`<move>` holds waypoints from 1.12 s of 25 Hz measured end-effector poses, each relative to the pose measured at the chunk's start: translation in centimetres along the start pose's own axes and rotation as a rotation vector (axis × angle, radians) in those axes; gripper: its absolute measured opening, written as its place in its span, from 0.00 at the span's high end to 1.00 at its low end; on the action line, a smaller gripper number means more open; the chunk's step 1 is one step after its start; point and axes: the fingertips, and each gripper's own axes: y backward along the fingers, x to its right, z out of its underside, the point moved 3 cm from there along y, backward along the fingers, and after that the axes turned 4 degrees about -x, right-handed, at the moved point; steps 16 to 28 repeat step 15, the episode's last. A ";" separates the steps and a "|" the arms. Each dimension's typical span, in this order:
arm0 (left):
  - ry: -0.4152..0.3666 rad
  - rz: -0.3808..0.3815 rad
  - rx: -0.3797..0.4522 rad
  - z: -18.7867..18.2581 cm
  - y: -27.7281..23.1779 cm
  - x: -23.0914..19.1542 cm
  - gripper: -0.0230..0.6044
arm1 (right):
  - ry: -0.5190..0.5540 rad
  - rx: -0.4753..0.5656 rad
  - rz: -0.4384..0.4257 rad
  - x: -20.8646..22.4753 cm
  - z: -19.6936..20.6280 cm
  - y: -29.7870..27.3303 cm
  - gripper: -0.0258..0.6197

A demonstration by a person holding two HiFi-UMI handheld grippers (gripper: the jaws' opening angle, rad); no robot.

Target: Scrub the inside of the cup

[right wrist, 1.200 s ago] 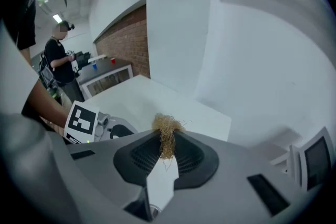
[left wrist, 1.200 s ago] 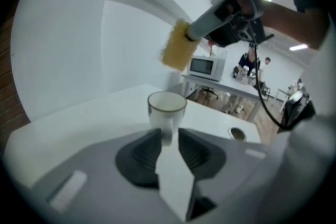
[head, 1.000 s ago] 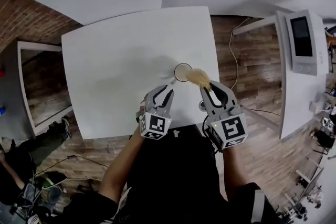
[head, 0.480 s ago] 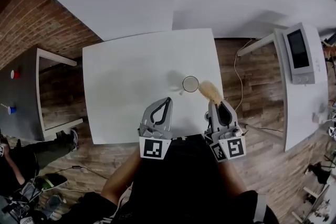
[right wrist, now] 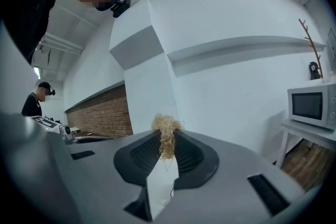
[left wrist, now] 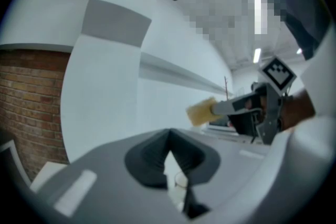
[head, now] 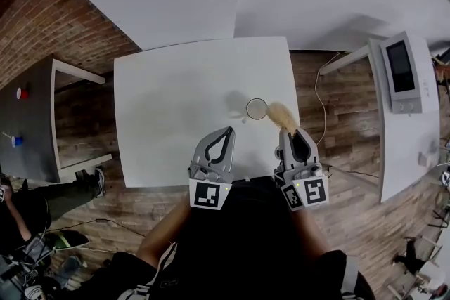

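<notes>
Holding item: the right tool, jaws pinched on a straw-coloured fibrous scrubbing wad; strands stand up between the pads in the right gripper view.

Idle item: the left tool, jaws pressed together with nothing between them, poised above the near edge of the white rectangular desk.

Task item: one small clear glass cup, upright on the desk toward its right side, free of both tools. The wad sits just beside its rim on the right, outside the mouth.

Step, as judged: approach, with scrubbing not yet begun. The next move likely calls for the left tool to spread and steady the cup wall, since a light glass may slide or tip under rubbing, and for the right tool to bring the wad over the mouth and down inside.

Markings: black-and-white square code patterns on the tool cubes. No brand or legible writing is visible, and none can be read on the white microwave at the right.
</notes>
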 end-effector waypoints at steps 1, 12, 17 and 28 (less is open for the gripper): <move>-0.001 -0.001 0.001 0.0 -0.1 0.0 0.96 | 0.001 0.000 0.001 0.0 0.0 0.0 0.88; -0.008 0.009 -0.017 0.1 -0.7 -0.1 0.96 | -0.002 -0.002 0.004 0.4 -0.1 -0.7 0.88; -0.006 0.010 -0.019 0.2 -0.7 0.1 0.96 | -0.002 -0.006 0.001 0.4 0.0 -0.7 0.88; -0.006 0.010 -0.019 0.2 -0.7 0.1 0.96 | -0.002 -0.006 0.001 0.4 0.0 -0.7 0.88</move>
